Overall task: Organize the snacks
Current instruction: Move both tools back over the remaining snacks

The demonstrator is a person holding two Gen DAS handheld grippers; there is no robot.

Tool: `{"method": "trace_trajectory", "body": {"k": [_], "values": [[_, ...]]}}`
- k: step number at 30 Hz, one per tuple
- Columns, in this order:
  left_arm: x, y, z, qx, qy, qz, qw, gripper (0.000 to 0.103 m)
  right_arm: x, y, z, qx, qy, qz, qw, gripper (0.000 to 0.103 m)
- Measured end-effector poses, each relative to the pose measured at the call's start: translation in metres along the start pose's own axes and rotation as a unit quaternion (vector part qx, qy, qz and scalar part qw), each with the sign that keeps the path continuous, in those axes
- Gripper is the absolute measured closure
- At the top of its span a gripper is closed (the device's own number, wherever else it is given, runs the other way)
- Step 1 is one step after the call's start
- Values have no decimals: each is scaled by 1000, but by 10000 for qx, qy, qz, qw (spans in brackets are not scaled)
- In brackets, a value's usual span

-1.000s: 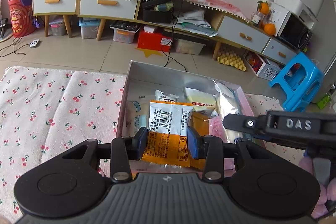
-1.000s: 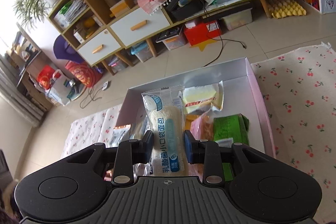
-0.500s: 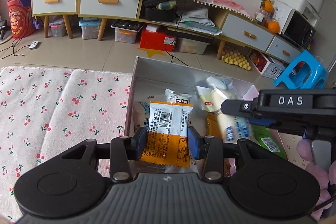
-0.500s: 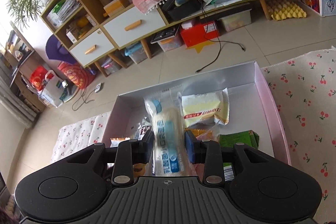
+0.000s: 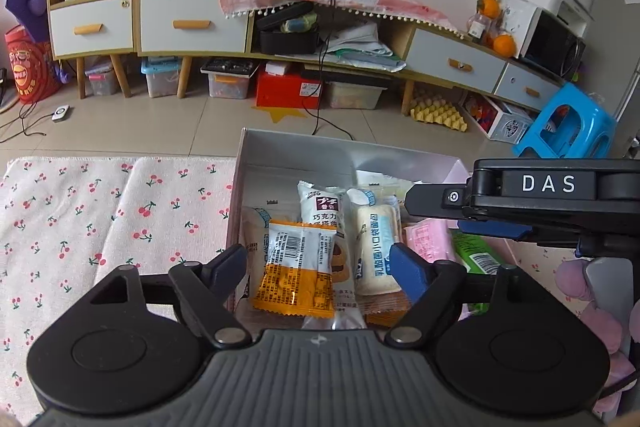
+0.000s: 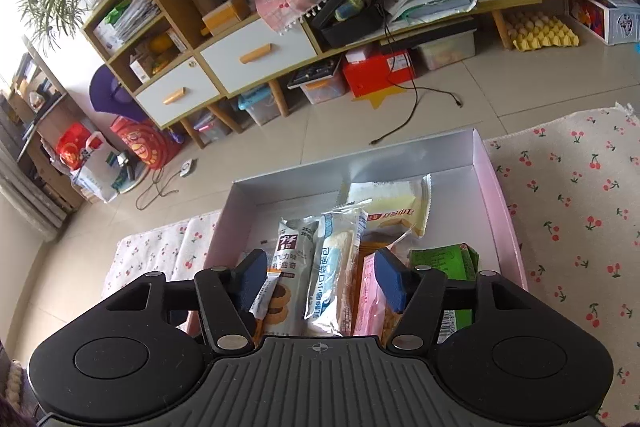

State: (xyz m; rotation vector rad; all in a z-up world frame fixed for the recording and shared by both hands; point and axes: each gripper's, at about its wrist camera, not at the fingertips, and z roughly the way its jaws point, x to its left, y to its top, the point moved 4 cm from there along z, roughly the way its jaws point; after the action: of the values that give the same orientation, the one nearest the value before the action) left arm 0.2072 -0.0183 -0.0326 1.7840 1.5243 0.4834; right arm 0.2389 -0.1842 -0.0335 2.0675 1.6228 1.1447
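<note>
Orange-and-white snack packet (image 5: pixel 295 269), pink-sided box (image 6: pixel 496 199), green packet (image 6: pixel 444 261), white cloth with red cherries (image 5: pixel 100 211), blue stool (image 5: pixel 568 125)

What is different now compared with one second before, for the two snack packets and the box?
Both jaws have just been opening. The left hand-held gripper released the orange packet, and the right hand-held gripper released the white and blue bread packet; both packets now lie in the box. The box and the cherry cloth stayed in place.
</note>
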Motion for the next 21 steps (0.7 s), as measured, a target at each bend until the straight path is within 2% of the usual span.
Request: {"method": "trace_trajectory", "body": {"k": [5, 9, 13, 15, 21], "values": [[-4, 2, -18, -82, 12, 107, 9999, 17, 3, 1, -21, -64, -30, -66, 10000, 37], [-6, 0, -29, -39, -37, 162, 9999, 7, 3, -1, -41, -128, -23, -71, 9999, 33], [-8, -6, -38, 5, -51, 156, 9999, 3, 1, -7, -58, -147, -30, -74, 9999, 27], [-8, -11, -43, 39, -64, 144, 9999, 2, 0, -11, -66, -170, -39, -60, 9998, 19], [-7, -24, -58, 188, 42, 207, 9996, 1, -1, -28, -87, -104, -66, -106, 9999, 16]]}}
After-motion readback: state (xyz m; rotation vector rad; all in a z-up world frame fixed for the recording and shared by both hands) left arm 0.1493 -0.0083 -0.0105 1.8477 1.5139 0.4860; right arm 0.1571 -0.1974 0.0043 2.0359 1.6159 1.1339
